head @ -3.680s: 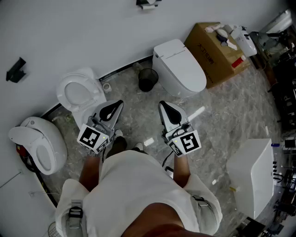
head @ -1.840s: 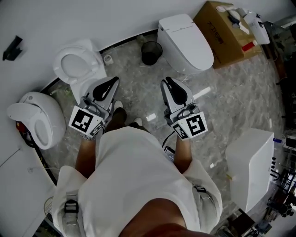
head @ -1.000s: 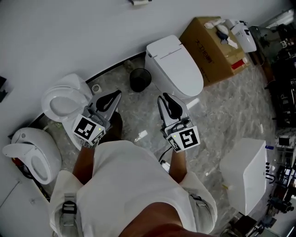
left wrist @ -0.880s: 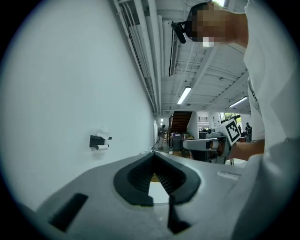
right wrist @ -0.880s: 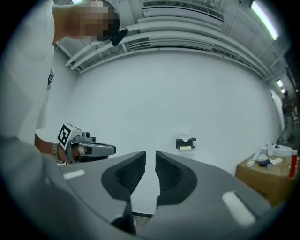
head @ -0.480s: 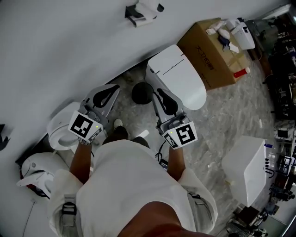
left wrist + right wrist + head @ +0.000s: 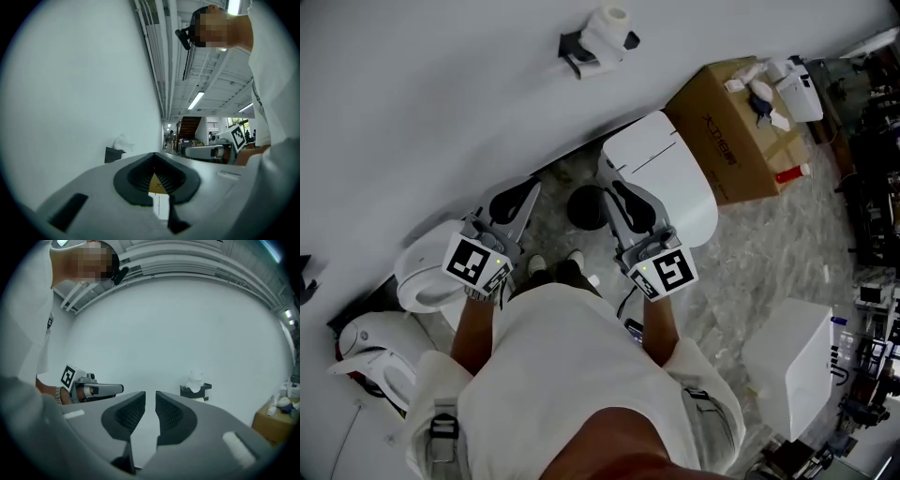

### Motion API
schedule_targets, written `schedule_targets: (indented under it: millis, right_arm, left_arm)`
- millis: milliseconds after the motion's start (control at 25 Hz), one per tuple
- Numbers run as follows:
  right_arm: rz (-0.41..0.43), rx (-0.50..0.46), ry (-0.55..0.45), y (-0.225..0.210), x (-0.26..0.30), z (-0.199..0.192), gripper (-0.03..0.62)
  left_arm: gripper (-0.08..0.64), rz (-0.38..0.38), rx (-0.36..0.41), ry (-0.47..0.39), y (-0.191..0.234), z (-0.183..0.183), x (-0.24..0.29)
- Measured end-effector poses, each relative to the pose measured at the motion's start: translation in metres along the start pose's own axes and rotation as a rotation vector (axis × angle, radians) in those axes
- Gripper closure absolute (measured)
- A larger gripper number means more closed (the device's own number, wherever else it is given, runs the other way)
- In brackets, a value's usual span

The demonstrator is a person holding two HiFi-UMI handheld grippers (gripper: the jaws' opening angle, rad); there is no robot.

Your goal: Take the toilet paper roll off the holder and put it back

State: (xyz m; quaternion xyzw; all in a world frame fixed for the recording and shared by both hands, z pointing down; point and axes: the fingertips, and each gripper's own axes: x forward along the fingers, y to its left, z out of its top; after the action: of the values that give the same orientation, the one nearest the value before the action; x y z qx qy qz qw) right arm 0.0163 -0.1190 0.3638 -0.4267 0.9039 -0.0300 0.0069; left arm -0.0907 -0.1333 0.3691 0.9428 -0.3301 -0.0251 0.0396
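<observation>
A steep downward view is given over a person in a white shirt (image 7: 572, 375) standing on a grey marbled floor (image 7: 769, 244) in front of a plain white wall (image 7: 441, 94), which fills the upper left of the head view. A white toilet with its lid closed (image 7: 666, 173) is seen against the wall ahead, a second toilet with its lid raised (image 7: 427, 272) to the left, and a third toilet (image 7: 370, 352) at the lower left. A white cabinet (image 7: 792, 361) is seen at the lower right, and a brown cardboard box (image 7: 741, 131) with small items on top beside the closed toilet. A black bin (image 7: 586, 206) is set on the floor between the toilets.

The left gripper (image 7: 521, 192) and the right gripper (image 7: 619, 195) are held side by side, pointed toward the wall. The left jaws are closed tip to tip, with nothing held. The right jaws are parted by only a thin slit, and nothing is gripped.

The toilet paper roll (image 7: 607, 23) is seated on its black holder (image 7: 577, 52), mounted on the wall well above and beyond both grippers. It is touched by neither of them.
</observation>
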Motion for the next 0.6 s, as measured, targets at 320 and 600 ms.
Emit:
schedule_targets:
  millis: [320,600]
  right_arm:
    - [0.03,0.003,-0.009,-0.026,0.002,0.005,0.532]
    - [0.026,-0.001,-0.013,-0.036,-0.001,0.006,0.531]
  left_arm:
    - [0.561,0.028,0.007,0.035,-0.008,-0.008,0.018]
    - [0.561,0.017,0.018,0.033,-0.005,-0.005,0.031]
